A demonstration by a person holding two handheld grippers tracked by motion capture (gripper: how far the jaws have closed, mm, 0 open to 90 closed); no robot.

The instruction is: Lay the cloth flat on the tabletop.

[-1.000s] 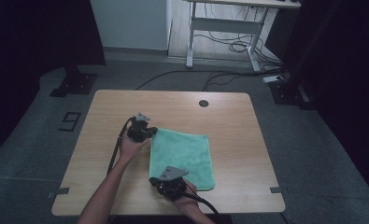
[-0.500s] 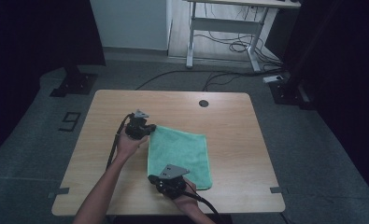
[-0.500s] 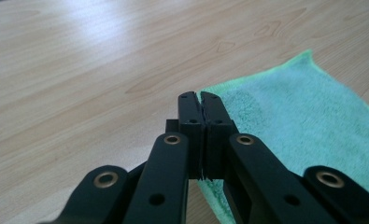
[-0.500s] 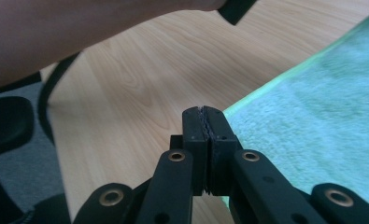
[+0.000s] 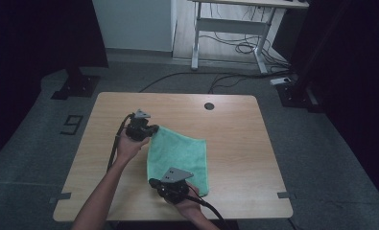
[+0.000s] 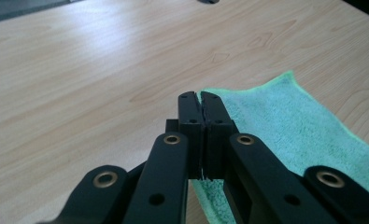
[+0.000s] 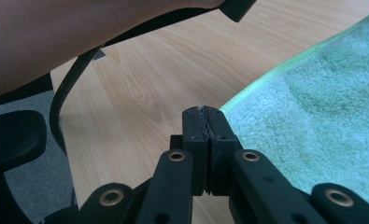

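The green towel (image 5: 178,155) lay flat near the middle of the wooden table (image 5: 235,129), a little toward my side, with one corner pointing to the far left. My left gripper (image 5: 150,132) was at that far-left corner. In the left gripper view its jaws stood closed together on the towel's corner (image 6: 202,94), and a thin piece of green cloth showed between the pads. My right gripper (image 5: 157,183) was at the near-left corner of the towel. Its jaws also stood fully closed, and the bright green edge (image 7: 247,93) ran in just beside the tips; I judged it held the edge there, but the cloth between the pads was hard to see.

I judged the step to be a fold, taking the left side over to the right. To do it well, I should lift both corners to the same height, keep the edge between them stretched, and carry them across together. If one hand went faster, the towel would twist, and the thin grip at the corner could slip out.
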